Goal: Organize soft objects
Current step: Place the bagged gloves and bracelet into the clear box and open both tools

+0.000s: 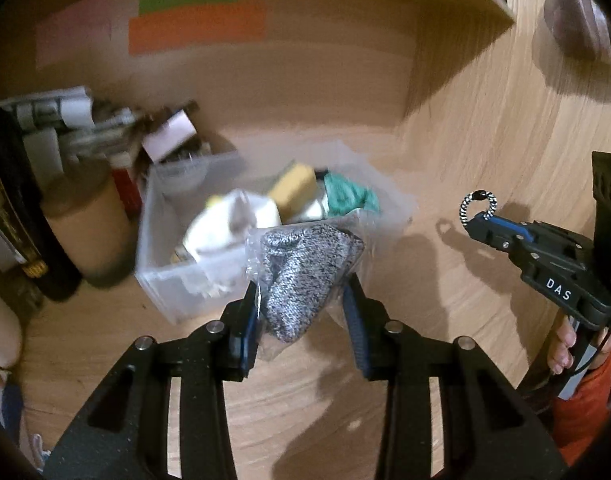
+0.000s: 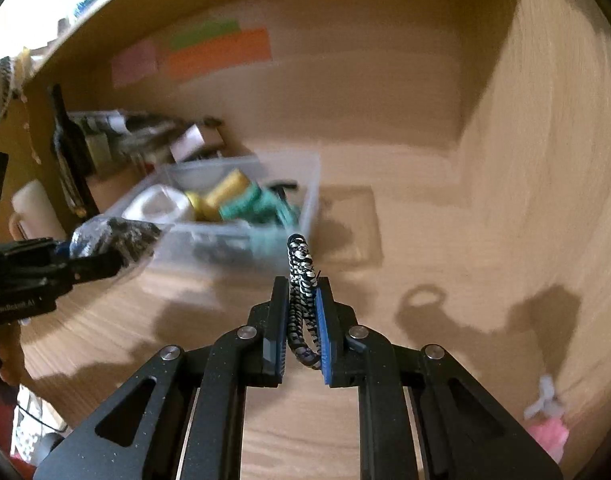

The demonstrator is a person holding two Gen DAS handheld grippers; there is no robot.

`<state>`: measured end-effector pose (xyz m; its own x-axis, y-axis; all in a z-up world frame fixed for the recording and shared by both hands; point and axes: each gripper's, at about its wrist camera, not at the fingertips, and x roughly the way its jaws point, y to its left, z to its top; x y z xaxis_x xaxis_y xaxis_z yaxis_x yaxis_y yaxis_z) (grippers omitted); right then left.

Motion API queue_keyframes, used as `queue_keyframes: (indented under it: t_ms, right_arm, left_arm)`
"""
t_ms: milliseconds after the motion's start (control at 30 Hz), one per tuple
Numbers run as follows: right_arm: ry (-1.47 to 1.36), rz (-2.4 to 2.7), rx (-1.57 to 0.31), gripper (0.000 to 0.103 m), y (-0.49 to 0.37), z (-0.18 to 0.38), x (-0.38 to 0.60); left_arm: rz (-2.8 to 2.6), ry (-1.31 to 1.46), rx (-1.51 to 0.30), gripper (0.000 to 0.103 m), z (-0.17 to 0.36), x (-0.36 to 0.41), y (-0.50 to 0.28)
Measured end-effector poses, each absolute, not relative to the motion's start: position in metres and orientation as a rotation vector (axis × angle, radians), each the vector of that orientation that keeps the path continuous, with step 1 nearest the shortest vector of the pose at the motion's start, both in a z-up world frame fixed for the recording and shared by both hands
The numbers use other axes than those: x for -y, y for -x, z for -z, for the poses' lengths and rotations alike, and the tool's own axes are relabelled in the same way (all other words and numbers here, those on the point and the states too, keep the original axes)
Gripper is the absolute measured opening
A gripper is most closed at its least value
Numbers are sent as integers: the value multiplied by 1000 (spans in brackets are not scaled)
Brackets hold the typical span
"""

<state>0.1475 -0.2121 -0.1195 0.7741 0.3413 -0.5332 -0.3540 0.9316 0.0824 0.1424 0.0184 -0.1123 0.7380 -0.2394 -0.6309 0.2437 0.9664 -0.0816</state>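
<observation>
My left gripper (image 1: pixel 303 290) is shut on a grey knitted item in a clear plastic bag (image 1: pixel 305 276), held just in front of a clear plastic bin (image 1: pixel 161 280). The bin holds white, yellow and green soft items (image 1: pixel 345 196). My right gripper (image 2: pixel 303 280) is shut on a black-and-white braided hair tie (image 2: pixel 301 264), held above the wooden desk, right of the bin (image 2: pixel 309 208). The right gripper also shows in the left wrist view (image 1: pixel 481 224) with the hair tie loop (image 1: pixel 477 204). The left gripper and its bagged item (image 2: pixel 113 236) show at the left of the right wrist view.
Clutter of boxes and papers (image 1: pixel 105 128) and a brown cylinder (image 1: pixel 93 224) stand left of the bin. Coloured sticky notes (image 1: pixel 197 26) are on the wooden back wall. A wooden side wall (image 2: pixel 545 160) is on the right. A pink fluffy item (image 2: pixel 549 436) lies at lower right.
</observation>
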Motion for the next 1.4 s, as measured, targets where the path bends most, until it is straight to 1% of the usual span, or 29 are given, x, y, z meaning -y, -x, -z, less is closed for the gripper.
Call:
queue_keyframes:
  t_ms: [200,433,567,900,967,1033,1067,1100,1333,1400]
  right_arm:
    - [53,-435,-482,12,-155,93,190]
    - [56,-520,-422,12,-178,72,163]
    - [39,-557,-454,12,-197,78,148]
    - [79,-540,-624,12,-244,120,120]
    - [86,-539,-647,12,-249,125,119]
    - [95,-533,-671,13,-252,130,118]
    - [99,-533,-679,13,-253,131,117]
    - [103,-536,-687,15,-253,132,118]
    - [130,-518,-668,39,-247,125,123]
    - [128,-524,-651,44,-242,120,126]
  left_arm:
    - [214,9,-618,38,91,-24,-158]
    - [184,15,-622,38,90,-24,-188]
    - [186,-1,-662,38,102,-14,-204]
    - [177,-32,-744,39,134,-5,-235]
    - [185,-31,-758,41,136,-4,-237]
    - [191,-39,-762,45,138,-2,-238]
    - [189,-47,-762,49,139,-1,-237]
    - [188,-52,-762,52,140,0,-237]
    - [196,-32,-752,58,133,-6,-226]
    - [197,-30,-736,59,128,-7,-220]
